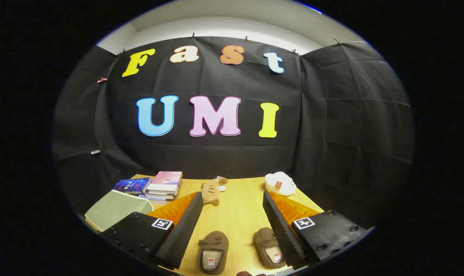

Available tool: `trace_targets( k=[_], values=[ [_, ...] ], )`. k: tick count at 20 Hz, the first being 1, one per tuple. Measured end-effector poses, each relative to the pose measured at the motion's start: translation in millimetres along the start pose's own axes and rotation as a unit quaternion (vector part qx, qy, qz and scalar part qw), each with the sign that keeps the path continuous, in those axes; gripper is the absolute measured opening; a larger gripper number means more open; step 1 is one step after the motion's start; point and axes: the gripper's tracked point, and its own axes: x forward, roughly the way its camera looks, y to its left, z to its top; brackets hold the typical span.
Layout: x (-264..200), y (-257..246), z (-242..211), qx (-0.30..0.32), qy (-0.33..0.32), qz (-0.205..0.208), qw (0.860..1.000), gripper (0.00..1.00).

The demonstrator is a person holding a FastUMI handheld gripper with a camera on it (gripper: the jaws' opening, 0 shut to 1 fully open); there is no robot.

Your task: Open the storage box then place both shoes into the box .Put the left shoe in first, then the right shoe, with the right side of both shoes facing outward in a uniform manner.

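Hand-held gripper (232, 226) spread wide, holding nothing, above two brown suede slippers (213, 252) on the yellow wooden table (236, 214). We judge opening the storage box comes first; we cannot locate it.

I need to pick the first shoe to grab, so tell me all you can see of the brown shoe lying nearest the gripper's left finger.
The brown shoe is a small fuzzy moccasin-style slipper with a little bow across its top and a pale insole bearing a small tag. It lies flat, upright, on the wooden table, toe pointing away, between the open fingers of the hand-held gripper. Neither finger touches it. A matching second shoe lies apart from it, against the right finger.
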Motion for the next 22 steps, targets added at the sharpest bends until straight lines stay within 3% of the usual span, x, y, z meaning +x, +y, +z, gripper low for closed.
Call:
trace_targets(
  k=[15, 22],
  values=[
    [8, 3, -2, 0.009, 0.001, 0.006, 1.0, 0.98],
    [21, 23, -11, 0.021, 0.021, 0.031, 0.999, 0.98]
  ],
)
